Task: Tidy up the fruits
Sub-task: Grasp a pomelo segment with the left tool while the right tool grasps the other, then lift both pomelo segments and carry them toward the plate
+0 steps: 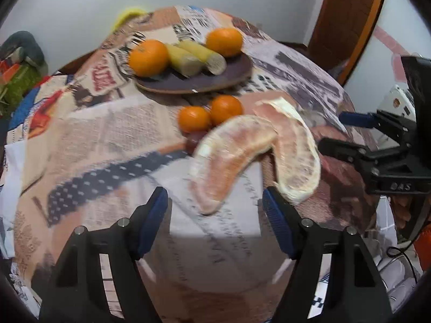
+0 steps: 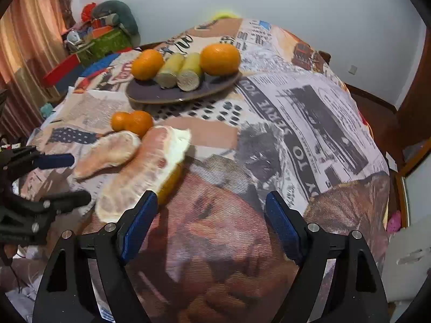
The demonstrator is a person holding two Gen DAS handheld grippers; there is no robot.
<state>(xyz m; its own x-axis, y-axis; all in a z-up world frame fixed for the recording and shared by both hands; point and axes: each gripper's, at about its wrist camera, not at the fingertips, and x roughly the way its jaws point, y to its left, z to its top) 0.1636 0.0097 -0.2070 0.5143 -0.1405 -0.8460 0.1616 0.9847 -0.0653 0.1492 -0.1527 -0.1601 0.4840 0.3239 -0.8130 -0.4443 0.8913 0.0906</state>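
Two peeled pomelo segments [image 1: 229, 158] [image 1: 296, 156] lie on the table; they also show in the right wrist view [image 2: 110, 153] [image 2: 145, 172]. Two small mandarins [image 1: 194, 118] [image 1: 226, 109] sit just behind them, also seen in the right wrist view [image 2: 134, 122]. A dark plate [image 1: 231, 76] [image 2: 150, 94] holds two oranges [image 1: 148, 58] [image 1: 225, 41] and two sugarcane pieces [image 1: 196, 58]. My left gripper [image 1: 215, 207] is open, just in front of the near segment. My right gripper [image 2: 211, 210] is open over bare cloth, right of the segments.
The round table carries a newspaper-print cloth [image 2: 309, 123]. A small orange piece [image 2: 172, 180] lies under the nearer segment. Clutter and a green box [image 2: 107, 40] stand by the wall at the left. A wooden door [image 1: 347, 16] is at the right.
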